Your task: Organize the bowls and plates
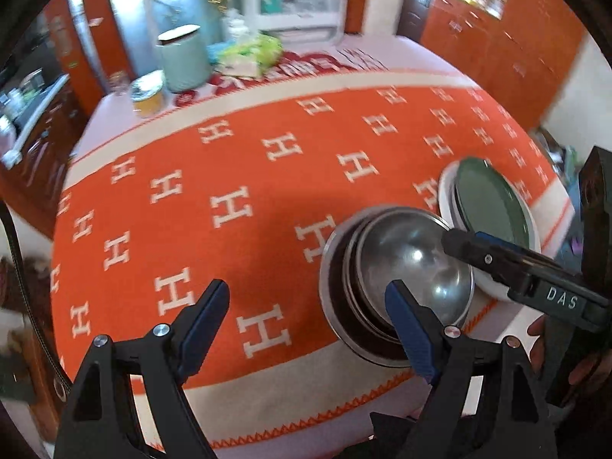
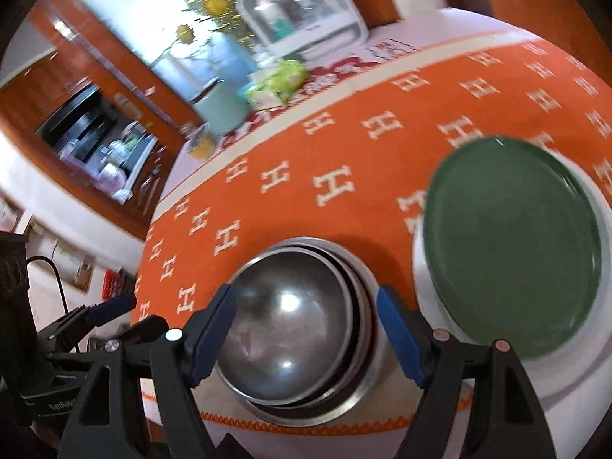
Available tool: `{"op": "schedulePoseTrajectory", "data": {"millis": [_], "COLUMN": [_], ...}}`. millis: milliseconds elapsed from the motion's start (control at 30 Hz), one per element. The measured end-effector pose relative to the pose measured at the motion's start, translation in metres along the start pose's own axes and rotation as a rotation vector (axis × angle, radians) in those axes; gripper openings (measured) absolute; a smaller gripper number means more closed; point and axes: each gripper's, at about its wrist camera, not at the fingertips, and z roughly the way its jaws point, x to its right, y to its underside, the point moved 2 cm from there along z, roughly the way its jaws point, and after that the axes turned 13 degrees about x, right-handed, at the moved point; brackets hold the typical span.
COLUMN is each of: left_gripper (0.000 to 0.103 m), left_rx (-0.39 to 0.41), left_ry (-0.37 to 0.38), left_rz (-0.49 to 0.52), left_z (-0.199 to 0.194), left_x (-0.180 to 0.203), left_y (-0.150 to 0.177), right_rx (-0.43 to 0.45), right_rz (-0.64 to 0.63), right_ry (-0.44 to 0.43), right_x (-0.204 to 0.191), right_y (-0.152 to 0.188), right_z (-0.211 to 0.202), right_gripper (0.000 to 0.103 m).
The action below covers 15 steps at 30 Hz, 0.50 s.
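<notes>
Stacked steel bowls (image 2: 302, 344), shiny and round, nest one inside another near the front edge of an orange tablecloth patterned with white H letters (image 1: 237, 206). Just to their right sits a flat dark green round plate (image 2: 512, 244), resting on a wider white plate (image 2: 573, 378) whose rim shows around it.

The right gripper (image 2: 306, 332) hangs over the bowl stack with its blue-padded fingers (image 2: 399, 340) spread wide, one either side of the top bowl and apparently above it, gripping nothing. In the left wrist view the same gripper reaches in from the right, across the near edge of the plates.

The left gripper (image 1: 310, 325) is also spread wide and empty; its right finger overlaps the bowls' near rim in the picture (whether it touches the metal cannot be told), while its left finger sits over bare cloth.

At the far end of the table stand a pale green cylindrical canister (image 1: 183, 57), a small yellow jar (image 1: 147, 93) and a crumpled green-and-white packet (image 1: 252, 53), all blurred.
</notes>
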Motion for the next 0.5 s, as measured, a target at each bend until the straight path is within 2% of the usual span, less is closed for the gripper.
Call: {"op": "schedulePoseTrajectory", "data": {"millis": [200,400,500], "left_gripper": [0.083,0.083,0.083], "left_rx": [-0.102,-0.232,-0.279], "left_ry": [0.117,0.152,0.197], "left_rz": [0.065,0.074,0.050], "left_z": [0.031,0.064,0.075], "left_x": [0.012,0.015,0.014], "left_y": [0.003,0.010,0.013], "right_rx": [0.001,-0.014,-0.052], "right_rz": [0.083,0.136,0.161], "right_ry": [0.088,0.125,0.118], "right_x": [0.014,0.021,0.022], "right_y": [0.014,0.019,0.024], "right_z": [-0.004,-0.003,0.004], "right_gripper": [0.076,0.076,0.076]}}
